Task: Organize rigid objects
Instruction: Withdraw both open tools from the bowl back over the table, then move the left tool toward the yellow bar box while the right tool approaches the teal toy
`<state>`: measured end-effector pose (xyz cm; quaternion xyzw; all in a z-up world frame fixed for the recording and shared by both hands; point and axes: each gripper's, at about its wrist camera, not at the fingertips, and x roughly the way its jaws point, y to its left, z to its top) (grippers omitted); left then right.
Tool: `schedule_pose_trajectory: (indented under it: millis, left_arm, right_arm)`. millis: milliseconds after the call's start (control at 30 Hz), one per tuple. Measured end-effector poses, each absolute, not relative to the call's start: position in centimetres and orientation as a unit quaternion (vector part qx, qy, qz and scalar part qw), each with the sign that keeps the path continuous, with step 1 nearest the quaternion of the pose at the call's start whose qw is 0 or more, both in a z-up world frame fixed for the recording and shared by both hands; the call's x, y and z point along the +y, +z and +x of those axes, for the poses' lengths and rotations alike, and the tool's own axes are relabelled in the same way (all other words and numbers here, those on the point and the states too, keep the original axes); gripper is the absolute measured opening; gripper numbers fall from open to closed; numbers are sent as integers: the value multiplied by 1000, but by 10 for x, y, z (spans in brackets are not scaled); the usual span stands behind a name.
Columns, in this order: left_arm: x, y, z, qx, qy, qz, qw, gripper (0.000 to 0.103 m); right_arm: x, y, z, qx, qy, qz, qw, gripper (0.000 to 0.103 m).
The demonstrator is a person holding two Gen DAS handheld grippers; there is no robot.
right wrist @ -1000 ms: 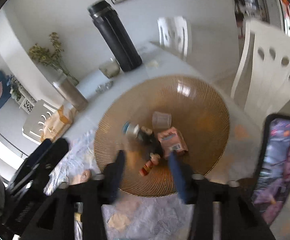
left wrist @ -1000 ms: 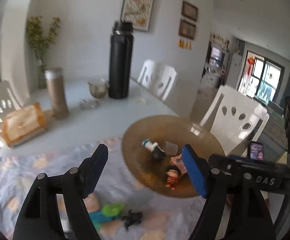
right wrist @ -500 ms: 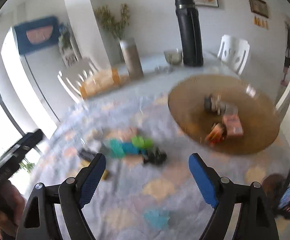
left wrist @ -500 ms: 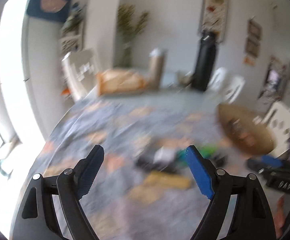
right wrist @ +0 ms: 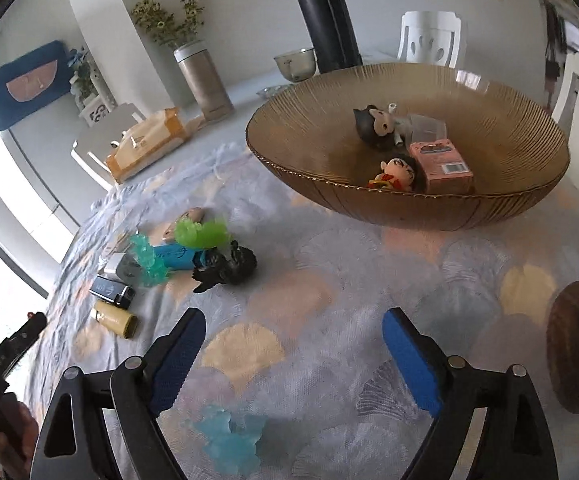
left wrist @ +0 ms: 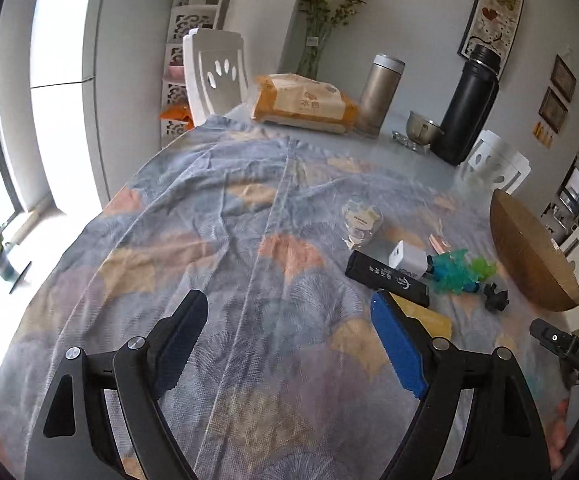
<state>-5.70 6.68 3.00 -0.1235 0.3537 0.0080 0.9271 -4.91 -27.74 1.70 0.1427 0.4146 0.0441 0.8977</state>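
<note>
Small stuff to sort sits clustered on the patterned cloth (left wrist: 217, 240), left of the brown ribbed bowl (right wrist: 409, 204): black figurine (right wrist: 227, 266), green frilly toy (right wrist: 201, 232), teal frilly piece (right wrist: 149, 260) w/ a blue tube (right wrist: 175, 257) between, white charger block (left wrist: 407, 259), black rectangular box (left wrist: 385, 278) just beside it, yellow cylinder (right wrist: 113, 319) nearest me. A pale blue piece (right wrist: 229, 440) lies apart, low between my right fingers. Bowl already has two dolls (right wrist: 397, 170) + a pink box (right wrist: 441, 166). My right gripper (right wrist: 293, 354) is opening, nothing btwn jaws. My left gripper (left wrist: 289, 342) is wide apart, holds nothing, over bare cloth. Far end of the table (left wrist: 421, 160): black flask (left wrist: 469, 104), steel tumbler (left wrist: 379, 94), tissue pack (left wrist: 301, 104).
</note>
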Motion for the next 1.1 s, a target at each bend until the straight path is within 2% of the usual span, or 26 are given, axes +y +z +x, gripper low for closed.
schedule_pose_trajectory:
  millis: [267, 400, 500, 600, 667, 700, 733, 867, 1000, 1100]
  left_arm:
    - [34, 33, -65, 342, 9, -31, 939, 83]
    - [22, 32, -61, 357, 0, -7, 934, 83]
    - [14, 27, -56, 406, -42, -58, 911, 83]
    - [-10, 21, -54, 440, -65, -65, 893, 83]
    - [-29, 21, -53, 441, -76, -54, 892, 82]
    - [-36, 21, -53, 438, -76, -47, 894, 82]
    - [-42, 22, -52, 435, -74, -39, 897, 82]
    - [-58, 19, -34, 445, -62, -46, 892, 82]
    - [-55, 12, -17, 466, -40, -87, 880, 79]
    - [-57, 12, -8, 459, -23, -81, 884, 70]
  right_arm:
    - [-271, 22, -61, 419, 68, 119, 898, 89]
    - [-256, 25, -82, 440, 119, 45, 889, 89]
    - [-244, 24, -96, 447, 130, -8, 885, 89]
    - [-233, 17, -98, 455, 144, -21, 879, 89]
    - [-226, 10, -96, 459, 135, -39, 877, 84]
    - [-223, 8, -94, 462, 132, -44, 876, 70]
    - [-222, 5, -93, 465, 133, -46, 874, 62]
    - [-224, 6, -97, 451, 138, -44, 881, 56]
    - [-219, 5, -101, 445, 143, -60, 882, 56]
    - [-214, 4, -102, 441, 151, -69, 882, 56]
